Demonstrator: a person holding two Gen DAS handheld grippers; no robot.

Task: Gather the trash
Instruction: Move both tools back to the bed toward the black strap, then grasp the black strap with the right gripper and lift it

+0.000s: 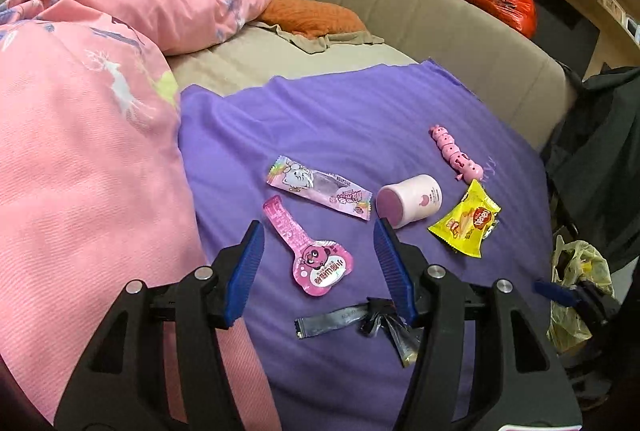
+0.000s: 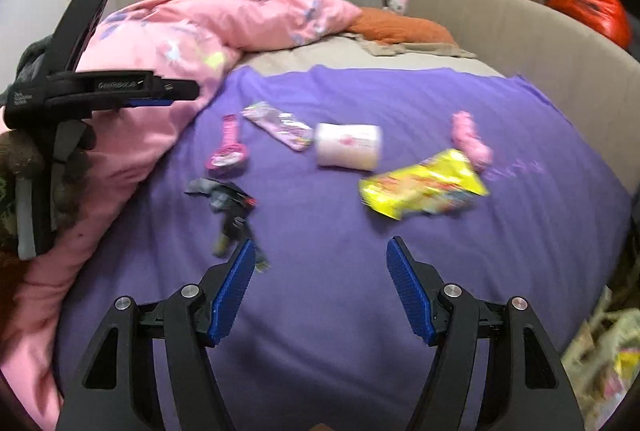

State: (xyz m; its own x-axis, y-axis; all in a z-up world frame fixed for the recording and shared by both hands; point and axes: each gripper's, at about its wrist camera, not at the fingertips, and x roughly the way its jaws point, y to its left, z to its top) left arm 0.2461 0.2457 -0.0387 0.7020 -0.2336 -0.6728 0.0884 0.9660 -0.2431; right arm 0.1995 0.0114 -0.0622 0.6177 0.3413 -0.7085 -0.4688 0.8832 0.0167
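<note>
**Both grippers wide open over a bed full of wrappers**

Here we go: the left gripper [image 1: 318, 263] hangs over the purple blanket [image 1: 340, 119], jaws spread wide, nothing between them. Framed right in that gap is the pink spoon-shaped wrapper [image 1: 312, 255], lying flat; at about 5 o'clock from it sits the crumpled grey wrapper [image 1: 360, 319], partly under the right-hand finger. At 12 o'clock lies the long pink wrapper [image 1: 316, 187], and out at 2 o'clock the pink cup [image 1: 408, 201] on its side and the yellow snack packet [image 1: 466, 219].

All of it looks feather-light, thin and crinkly film. It'll likely slide and fold, so pinch a raised edge or a crumple, not the flat middle.

The right gripper [image 2: 320, 291] is equally released, empty, above bare blanket, with the yellow packet at its 12 o'clock.
</note>
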